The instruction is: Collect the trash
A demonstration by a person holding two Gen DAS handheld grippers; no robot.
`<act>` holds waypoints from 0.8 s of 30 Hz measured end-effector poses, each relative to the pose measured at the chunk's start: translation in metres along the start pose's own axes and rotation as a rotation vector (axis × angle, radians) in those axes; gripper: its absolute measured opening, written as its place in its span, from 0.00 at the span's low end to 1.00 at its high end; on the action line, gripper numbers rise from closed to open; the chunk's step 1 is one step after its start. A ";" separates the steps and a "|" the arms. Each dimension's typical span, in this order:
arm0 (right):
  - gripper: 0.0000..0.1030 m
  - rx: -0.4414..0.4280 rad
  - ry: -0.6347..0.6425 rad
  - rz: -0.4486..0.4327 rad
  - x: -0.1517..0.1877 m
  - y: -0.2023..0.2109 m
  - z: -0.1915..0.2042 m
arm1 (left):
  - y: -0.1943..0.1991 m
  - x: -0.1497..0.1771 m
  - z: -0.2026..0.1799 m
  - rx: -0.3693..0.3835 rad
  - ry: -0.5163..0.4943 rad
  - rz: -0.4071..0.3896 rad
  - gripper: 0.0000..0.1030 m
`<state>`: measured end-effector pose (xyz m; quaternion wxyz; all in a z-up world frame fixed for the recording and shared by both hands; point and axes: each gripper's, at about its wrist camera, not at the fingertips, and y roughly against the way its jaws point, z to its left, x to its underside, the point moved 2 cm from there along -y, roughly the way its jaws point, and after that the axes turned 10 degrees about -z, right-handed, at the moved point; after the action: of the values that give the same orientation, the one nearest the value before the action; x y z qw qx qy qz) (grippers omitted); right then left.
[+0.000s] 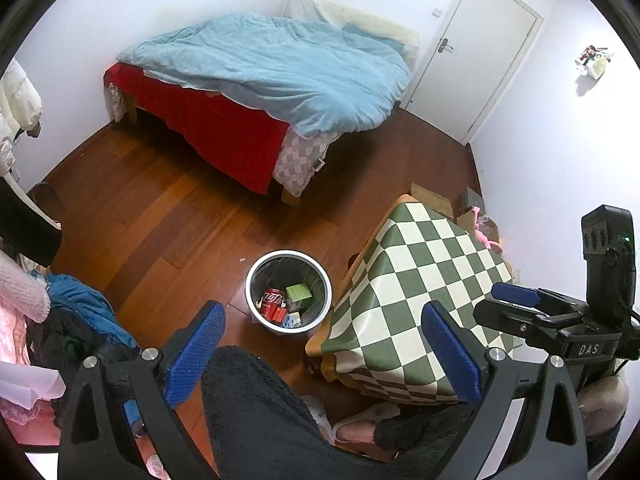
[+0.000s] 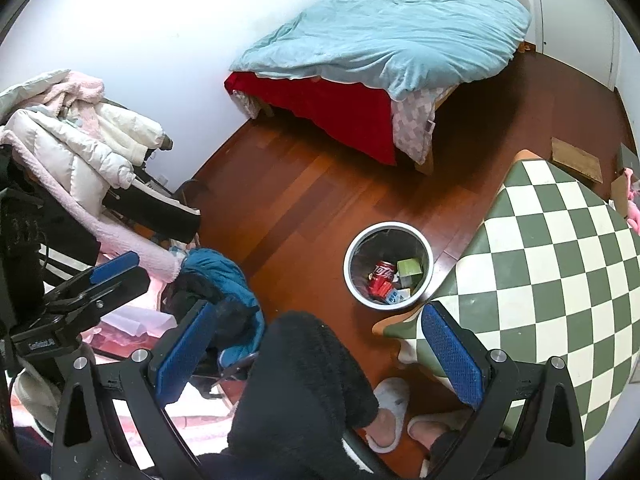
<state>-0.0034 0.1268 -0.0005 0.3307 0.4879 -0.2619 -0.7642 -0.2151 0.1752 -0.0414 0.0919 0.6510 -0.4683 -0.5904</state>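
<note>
A white round trash bin (image 1: pixel 256 280) (image 2: pixel 352 260) stands on the wooden floor beside the table corner. Inside it lie a red cola can (image 1: pixel 273 299) (image 2: pixel 382 272), a green box (image 1: pixel 299 292) (image 2: pixel 410 268) and some wrappers. My left gripper (image 1: pixel 324 348) is open and empty, held high above the floor near the bin. My right gripper (image 2: pixel 316 348) is open and empty too, above the person's dark-trousered knee; it also shows in the left wrist view (image 1: pixel 516 296) at the right edge. The left gripper shows in the right wrist view (image 2: pixel 116 266) at the left.
A table with a green-and-white checkered cloth (image 1: pixel 424 280) (image 2: pixel 552 264) stands right of the bin. A bed with a blue duvet (image 1: pixel 280 68) (image 2: pixel 392 28) is at the back. Piled clothes (image 2: pixel 80 140) (image 1: pixel 60 320) fill the left. A white door (image 1: pixel 480 52) is at back right.
</note>
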 end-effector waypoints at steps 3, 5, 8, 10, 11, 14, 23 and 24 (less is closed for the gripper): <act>1.00 -0.010 -0.016 0.013 0.000 -0.003 -0.002 | 0.000 0.001 0.001 0.003 0.000 0.004 0.97; 1.00 -0.006 -0.017 0.017 0.001 -0.004 -0.002 | -0.001 0.002 0.001 0.007 0.000 0.010 0.97; 1.00 -0.014 -0.022 0.027 0.002 -0.007 -0.003 | -0.006 0.005 0.001 0.003 -0.009 0.030 0.97; 1.00 -0.012 -0.027 0.030 0.002 -0.008 -0.003 | -0.011 0.006 0.000 0.004 -0.011 0.038 0.97; 1.00 -0.015 -0.027 0.033 0.003 -0.009 -0.004 | -0.012 0.007 0.000 0.009 -0.011 0.044 0.97; 1.00 -0.017 -0.031 0.040 0.004 -0.011 -0.004 | -0.016 0.010 -0.001 0.019 -0.010 0.060 0.97; 1.00 -0.027 -0.043 0.064 0.007 -0.015 -0.006 | -0.019 0.010 -0.004 0.040 -0.015 0.070 0.97; 1.00 -0.027 -0.042 0.066 0.008 -0.016 -0.006 | -0.019 0.010 -0.004 0.043 -0.015 0.071 0.97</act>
<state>-0.0039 0.1306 -0.0185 0.3567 0.4583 -0.2746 -0.7663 -0.2035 0.1769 -0.0603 0.0953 0.6312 -0.5043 -0.5816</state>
